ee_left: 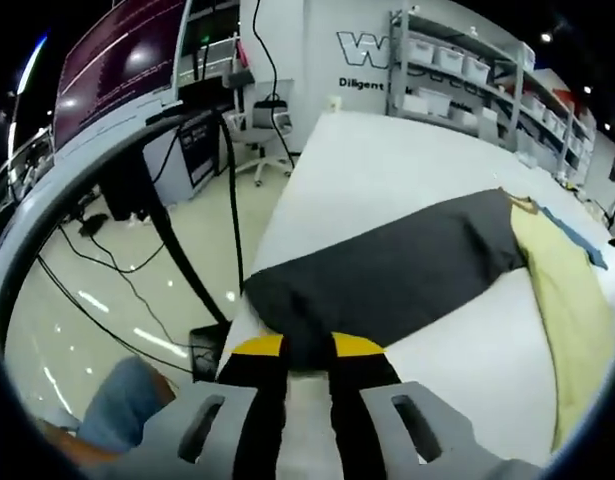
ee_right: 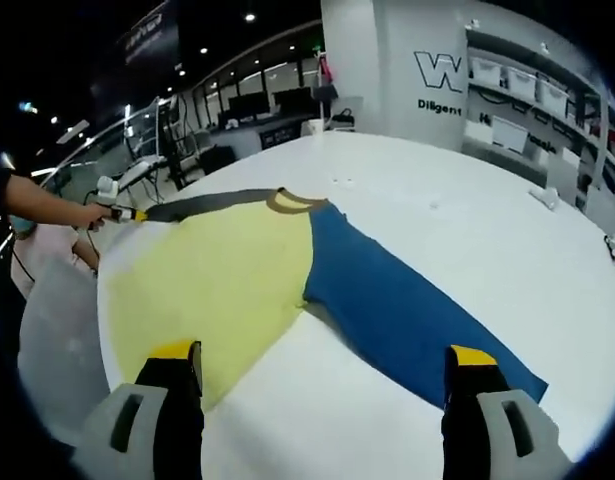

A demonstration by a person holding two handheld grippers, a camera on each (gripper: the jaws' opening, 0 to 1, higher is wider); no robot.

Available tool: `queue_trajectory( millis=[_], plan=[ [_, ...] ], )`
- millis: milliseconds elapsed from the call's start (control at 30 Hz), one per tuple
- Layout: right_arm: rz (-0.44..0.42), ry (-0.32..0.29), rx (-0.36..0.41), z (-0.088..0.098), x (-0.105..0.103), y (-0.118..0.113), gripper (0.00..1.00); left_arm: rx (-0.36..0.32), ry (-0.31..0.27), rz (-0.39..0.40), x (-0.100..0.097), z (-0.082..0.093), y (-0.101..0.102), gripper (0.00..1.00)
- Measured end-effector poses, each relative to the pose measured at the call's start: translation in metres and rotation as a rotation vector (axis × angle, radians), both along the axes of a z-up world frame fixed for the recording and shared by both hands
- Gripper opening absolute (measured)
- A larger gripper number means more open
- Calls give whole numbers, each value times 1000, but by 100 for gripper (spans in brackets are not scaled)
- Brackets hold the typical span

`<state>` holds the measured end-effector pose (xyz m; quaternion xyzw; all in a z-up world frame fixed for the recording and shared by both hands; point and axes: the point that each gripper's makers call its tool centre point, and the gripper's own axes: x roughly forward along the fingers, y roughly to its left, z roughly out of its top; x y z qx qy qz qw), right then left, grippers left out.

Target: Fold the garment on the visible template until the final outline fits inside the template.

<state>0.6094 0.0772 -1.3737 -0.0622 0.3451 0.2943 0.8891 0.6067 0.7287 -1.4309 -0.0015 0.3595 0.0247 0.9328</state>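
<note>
A long-sleeved garment lies spread on the white table [ee_right: 437, 200]. It has a yellow body [ee_right: 217, 290], a blue sleeve [ee_right: 407, 310], a dark grey sleeve [ee_right: 207, 205] and a brown collar [ee_right: 292, 202]. In the left gripper view the grey sleeve [ee_left: 387, 270] runs from the yellow body [ee_left: 567, 300] to the table's edge. There my left gripper [ee_left: 307, 350] is shut on its cuff end. The right gripper view shows that same left gripper [ee_right: 137, 214] at the far left, held by a hand. My right gripper [ee_right: 322, 355] hovers wide open above the garment's hem side, holding nothing.
The table's edge [ee_left: 277, 215] drops to a glossy floor with cables and a black stand [ee_left: 177, 240]. An office chair [ee_left: 262, 130] and shelves of bins [ee_left: 467, 70] stand beyond. A person's arm [ee_right: 47, 205] reaches in from the left. Small objects [ee_right: 545, 197] lie at the table's right.
</note>
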Motion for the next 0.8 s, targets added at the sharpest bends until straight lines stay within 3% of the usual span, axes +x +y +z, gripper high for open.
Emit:
queue_trajectory(
  millis=[200,600,800],
  plan=[
    [11,-32,7,12,-12,5,100,9,42,-32,-1,3,-2,0],
    [41,-70,37,20,-36,18,100,-33,-74,-82,12,51,-15,0],
    [74,-83,54,23,-49,29,100,-40,-171,-134,33,95,-30,0]
  ],
)
